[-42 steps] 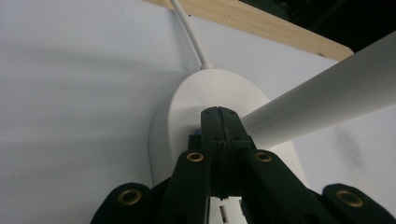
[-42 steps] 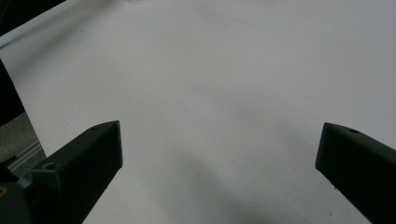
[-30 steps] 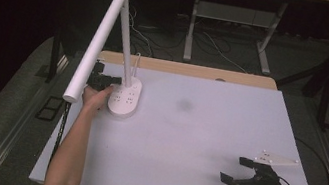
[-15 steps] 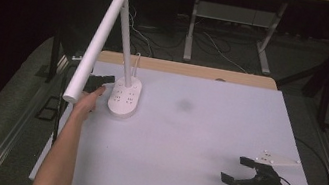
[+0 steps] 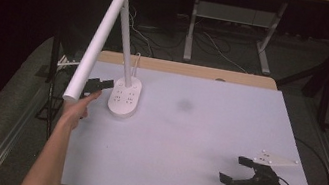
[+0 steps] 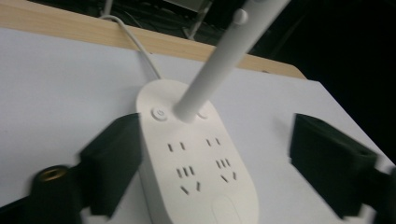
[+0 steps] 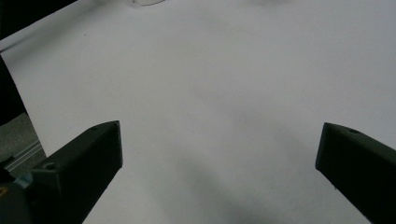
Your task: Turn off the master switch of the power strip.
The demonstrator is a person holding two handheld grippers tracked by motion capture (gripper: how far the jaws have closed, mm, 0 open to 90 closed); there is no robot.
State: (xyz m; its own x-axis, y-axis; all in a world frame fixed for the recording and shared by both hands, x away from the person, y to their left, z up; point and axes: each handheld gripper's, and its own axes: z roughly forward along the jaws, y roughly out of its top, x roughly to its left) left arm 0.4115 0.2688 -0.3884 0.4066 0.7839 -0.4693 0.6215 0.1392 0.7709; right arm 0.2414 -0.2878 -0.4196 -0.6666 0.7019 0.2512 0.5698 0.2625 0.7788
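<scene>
A white desk lamp (image 5: 110, 38), with a long tube head on a slanted stem rising from an oval white plastic base (image 5: 124, 97) that carries socket slots, is seen standing near the far left corner of the white table (image 5: 194, 143). Just left of that base the left gripper (image 5: 99, 85) is held in the person's left hand (image 5: 80, 106); its black jaws have just been opening and are now spread wide. In the left gripper view the base (image 6: 196, 163) lies between the jaws, one jaw close beside its edge and the other well clear. Far to the right of the lamp base, near the table's front edge, the right gripper (image 5: 238, 172) is held with its jaws released, above bare table surface (image 7: 224, 93).
</scene>
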